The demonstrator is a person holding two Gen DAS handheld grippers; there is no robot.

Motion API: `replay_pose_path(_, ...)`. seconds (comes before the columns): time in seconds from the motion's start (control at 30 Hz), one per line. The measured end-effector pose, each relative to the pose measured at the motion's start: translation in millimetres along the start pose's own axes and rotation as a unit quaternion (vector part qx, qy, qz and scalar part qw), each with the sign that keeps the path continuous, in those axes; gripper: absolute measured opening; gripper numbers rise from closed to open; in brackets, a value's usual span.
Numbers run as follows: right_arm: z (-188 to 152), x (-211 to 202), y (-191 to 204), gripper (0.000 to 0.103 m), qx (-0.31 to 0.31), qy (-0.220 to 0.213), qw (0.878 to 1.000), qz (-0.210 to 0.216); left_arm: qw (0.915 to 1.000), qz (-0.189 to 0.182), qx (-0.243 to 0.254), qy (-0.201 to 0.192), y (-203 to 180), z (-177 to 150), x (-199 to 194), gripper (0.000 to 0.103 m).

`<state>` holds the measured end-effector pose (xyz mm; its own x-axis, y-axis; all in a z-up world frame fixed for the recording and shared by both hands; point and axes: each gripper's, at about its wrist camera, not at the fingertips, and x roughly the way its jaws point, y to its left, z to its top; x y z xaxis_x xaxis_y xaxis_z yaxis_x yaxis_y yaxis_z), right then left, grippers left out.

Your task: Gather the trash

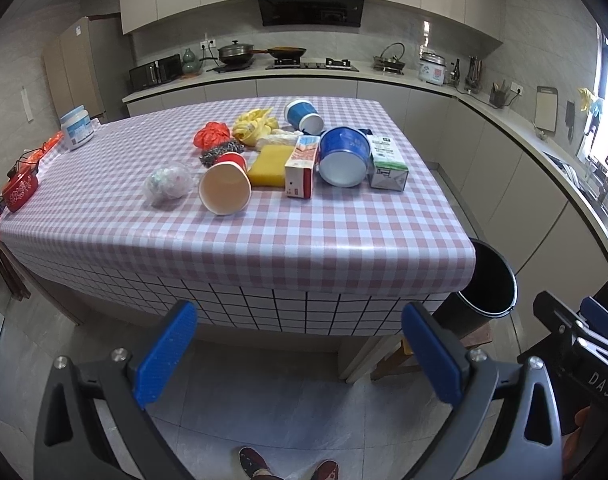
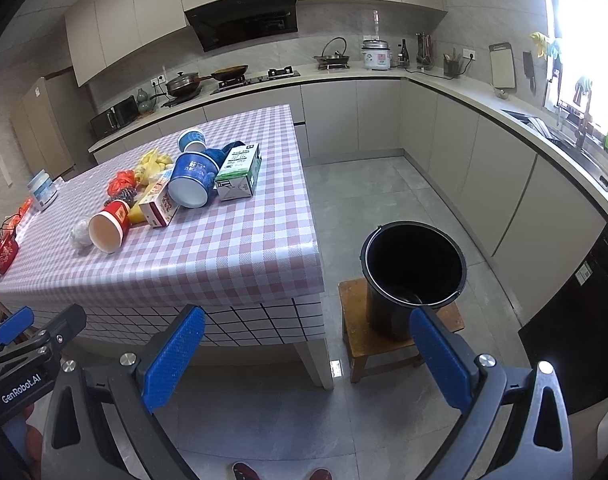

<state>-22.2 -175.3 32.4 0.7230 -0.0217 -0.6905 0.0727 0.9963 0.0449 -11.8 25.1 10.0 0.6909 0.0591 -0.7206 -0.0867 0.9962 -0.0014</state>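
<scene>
The checked table [image 1: 264,236] holds the trash pile [image 1: 280,156] mid-top, its far items hidden; the black bucket [image 2: 413,268] stands right. Both the left gripper [image 1: 300,354] and right gripper [image 2: 309,358] gape, released. "GenRobot.AI" reads clearly; carton print is illegible.

A table [image 1: 264,240] with a pink and white checked cloth stands in the middle of the kitchen. On its far left corner stands a white jar [image 1: 76,127], and a red pot [image 1: 20,191] sits at the left edge. Behind, on the counter [image 1: 343,74], are a covered pan [image 1: 235,53], a wok [image 1: 286,52], a microwave [image 1: 155,71] and a rice cooker [image 1: 432,68] (white, lid closed). A cutting board [image 2: 502,65] leans on the wall.
</scene>
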Motion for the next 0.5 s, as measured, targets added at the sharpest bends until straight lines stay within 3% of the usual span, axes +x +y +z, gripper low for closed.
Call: replay_pose_path(0.5, 7.5, 7.5, 0.4, 0.103, -0.003, -0.004, 1.000, 0.021, 0.9999, 0.008, -0.009, -0.003, 4.1, 7.5, 6.5, 0.103)
